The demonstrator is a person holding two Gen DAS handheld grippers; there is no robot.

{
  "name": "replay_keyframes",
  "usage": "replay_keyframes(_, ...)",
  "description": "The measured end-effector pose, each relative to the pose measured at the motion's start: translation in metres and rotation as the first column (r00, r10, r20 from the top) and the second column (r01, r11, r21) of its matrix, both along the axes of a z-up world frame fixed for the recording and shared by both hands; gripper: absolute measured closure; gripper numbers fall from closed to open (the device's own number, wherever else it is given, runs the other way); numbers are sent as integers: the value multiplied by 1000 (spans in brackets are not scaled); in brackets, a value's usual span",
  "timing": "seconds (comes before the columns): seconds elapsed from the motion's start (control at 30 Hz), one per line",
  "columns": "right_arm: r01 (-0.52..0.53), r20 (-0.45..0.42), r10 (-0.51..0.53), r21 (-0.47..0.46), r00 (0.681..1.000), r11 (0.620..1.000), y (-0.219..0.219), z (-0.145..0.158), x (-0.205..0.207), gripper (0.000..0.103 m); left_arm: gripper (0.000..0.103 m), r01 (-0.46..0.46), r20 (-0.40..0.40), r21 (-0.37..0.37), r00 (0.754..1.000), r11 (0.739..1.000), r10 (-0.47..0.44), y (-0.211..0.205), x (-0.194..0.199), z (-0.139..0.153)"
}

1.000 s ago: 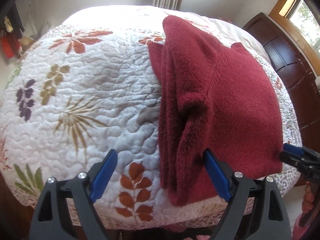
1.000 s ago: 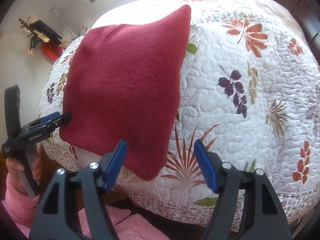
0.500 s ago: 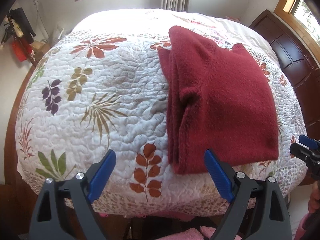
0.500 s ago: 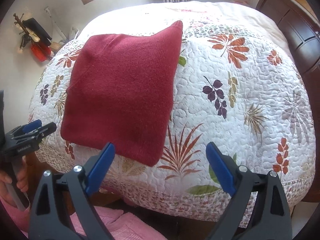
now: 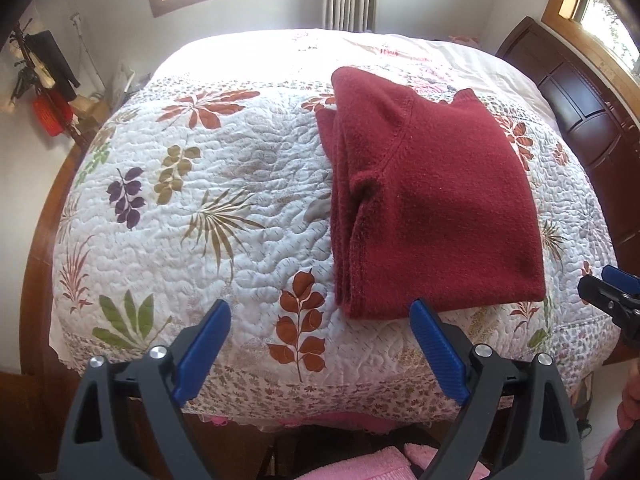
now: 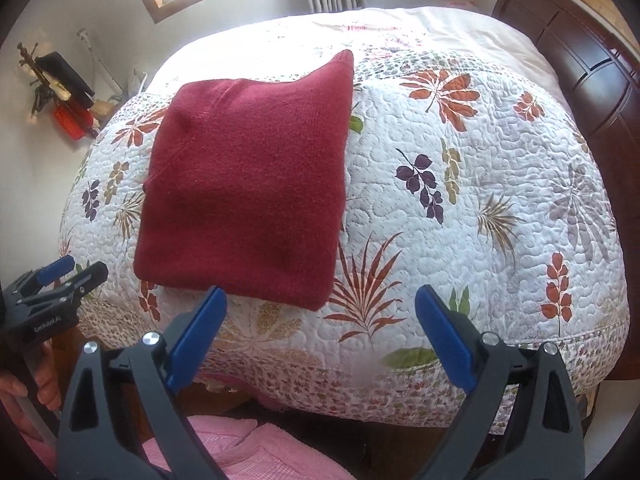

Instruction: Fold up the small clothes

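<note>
With the dark red sweater (image 5: 432,208) lying folded on the quilt (image 5: 224,216), the folding looks finished; left gripper (image 5: 320,356) and right gripper (image 6: 320,340) hang near the sweater's front edge, jaws wide and empty, so I judge only setting it aside or smoothing remains.

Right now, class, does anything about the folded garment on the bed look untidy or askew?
Slightly. The red sweater lies folded on the quilt, but its left edge shows uneven stacked layers, with one far corner poking out.

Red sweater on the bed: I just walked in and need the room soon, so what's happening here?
A person is folding clothes with two handheld grippers. The sweater lies folded on the quilt near its front edge. The left gripper and right gripper are open, off the sweater, holding nothing.
</note>
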State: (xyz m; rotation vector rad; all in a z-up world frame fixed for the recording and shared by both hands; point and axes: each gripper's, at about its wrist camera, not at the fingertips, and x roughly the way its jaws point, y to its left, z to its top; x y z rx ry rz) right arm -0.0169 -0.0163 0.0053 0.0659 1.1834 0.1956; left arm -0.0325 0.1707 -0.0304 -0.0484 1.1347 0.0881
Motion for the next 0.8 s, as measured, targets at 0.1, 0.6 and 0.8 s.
replay_keyframes(0.1,0,7,0,-3,1000,1000,3,4,-2,8,12,0,6,9,1000,1000,0,-1,-3,3)
replay_keyframes(0.6,10,7,-10,5,1000,1000,11,7,-6,8,11,3,19,35,1000,999,-3,-2,-11,12)
replay_keyframes(0.8,8,7,-8,1,1000,1000,13,6,-6,8,11,11,14,43,1000,999,-12,-3,-10,10)
